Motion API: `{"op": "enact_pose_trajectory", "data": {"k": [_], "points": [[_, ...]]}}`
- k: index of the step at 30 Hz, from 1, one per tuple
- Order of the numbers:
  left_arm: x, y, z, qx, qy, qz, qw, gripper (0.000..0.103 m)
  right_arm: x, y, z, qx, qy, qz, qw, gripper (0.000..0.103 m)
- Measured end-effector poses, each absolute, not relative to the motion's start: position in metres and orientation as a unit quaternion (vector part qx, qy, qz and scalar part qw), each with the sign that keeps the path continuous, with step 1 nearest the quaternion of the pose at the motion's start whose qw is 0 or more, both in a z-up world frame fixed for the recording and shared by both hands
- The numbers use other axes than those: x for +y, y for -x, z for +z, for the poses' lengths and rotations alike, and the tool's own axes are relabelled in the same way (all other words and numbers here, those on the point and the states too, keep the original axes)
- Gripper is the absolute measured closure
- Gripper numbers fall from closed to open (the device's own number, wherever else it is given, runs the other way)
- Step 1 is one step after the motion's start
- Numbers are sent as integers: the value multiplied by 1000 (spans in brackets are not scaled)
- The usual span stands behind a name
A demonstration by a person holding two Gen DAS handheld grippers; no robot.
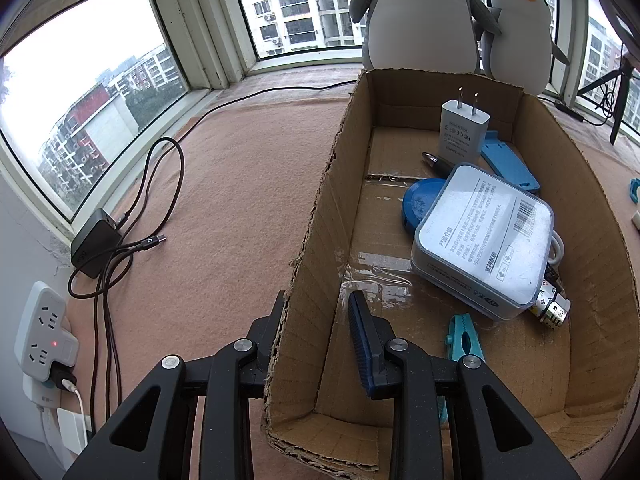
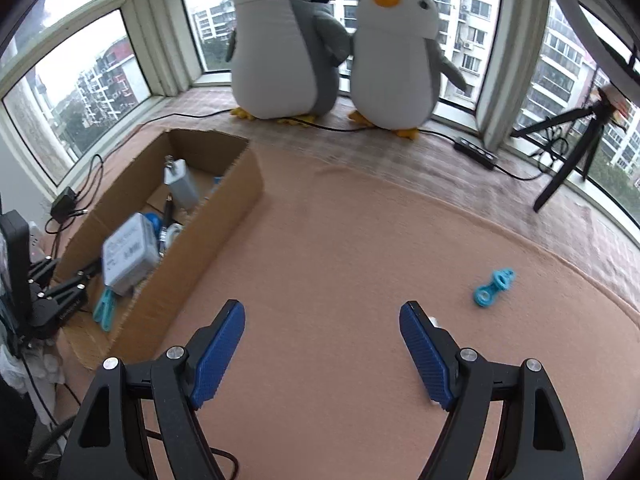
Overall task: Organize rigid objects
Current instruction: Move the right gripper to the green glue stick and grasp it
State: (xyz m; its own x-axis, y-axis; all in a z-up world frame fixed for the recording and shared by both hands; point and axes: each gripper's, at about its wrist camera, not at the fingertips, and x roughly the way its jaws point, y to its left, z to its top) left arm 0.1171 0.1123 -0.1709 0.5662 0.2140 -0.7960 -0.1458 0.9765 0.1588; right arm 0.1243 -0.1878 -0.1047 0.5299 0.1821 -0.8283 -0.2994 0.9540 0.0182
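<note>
A cardboard box (image 1: 320,240) lies on the pink cloth; it also shows in the right wrist view (image 2: 224,216). It holds a white charger (image 1: 462,128), a pale boxed gadget (image 1: 486,236), a blue round case (image 1: 420,204), a blue flat piece (image 1: 508,160), a pen (image 1: 438,162), a teal clip (image 1: 462,340) and a lighter (image 1: 552,308). My left gripper (image 1: 320,332) is shut on the box's left wall, one finger inside, one outside. My right gripper (image 2: 322,344) is open and empty above the cloth. A small blue ringed piece (image 2: 494,286) lies ahead to its right.
Two plush penguins (image 2: 288,40) stand by the window behind the box. A black charger with cables (image 1: 100,240) and a white power strip (image 1: 44,328) lie left of the box. A tripod (image 2: 576,148) and a black power strip (image 2: 476,152) sit at the far right.
</note>
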Motion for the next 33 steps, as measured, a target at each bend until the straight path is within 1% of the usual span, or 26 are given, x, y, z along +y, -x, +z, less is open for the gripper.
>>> {"op": "enact_pose_trajectory", "data": {"k": [8, 10, 12, 13, 16, 18, 25, 27, 29, 33], "points": [[112, -117, -171, 455, -37, 102, 884, 73, -242, -136, -134, 501, 48, 96, 859, 28], [112, -117, -171, 454, -37, 102, 884, 73, -248, -138, -139, 509, 45, 95, 855, 32], [112, -117, -171, 454, -37, 102, 884, 73, -249, -140, -143, 516, 43, 97, 850, 39], [112, -117, -171, 454, -37, 102, 884, 73, -249, -140, -145, 519, 44, 97, 848, 41], [112, -117, -171, 454, -37, 102, 884, 73, -246, -142, -150, 526, 49, 100, 843, 52], [112, -117, -171, 454, -37, 102, 884, 73, -245, -142, -153, 532, 52, 100, 839, 60], [112, -117, -171, 454, -38, 102, 884, 73, -244, -144, -160, 539, 52, 99, 835, 75], [112, -117, -171, 454, -38, 102, 884, 73, -246, -144, -160, 540, 49, 96, 834, 84], [112, -117, -171, 454, -37, 102, 884, 73, -248, -146, -159, 541, 44, 92, 835, 89], [112, -117, -171, 454, -38, 102, 884, 73, -249, -146, -159, 538, 37, 92, 837, 89]]}}
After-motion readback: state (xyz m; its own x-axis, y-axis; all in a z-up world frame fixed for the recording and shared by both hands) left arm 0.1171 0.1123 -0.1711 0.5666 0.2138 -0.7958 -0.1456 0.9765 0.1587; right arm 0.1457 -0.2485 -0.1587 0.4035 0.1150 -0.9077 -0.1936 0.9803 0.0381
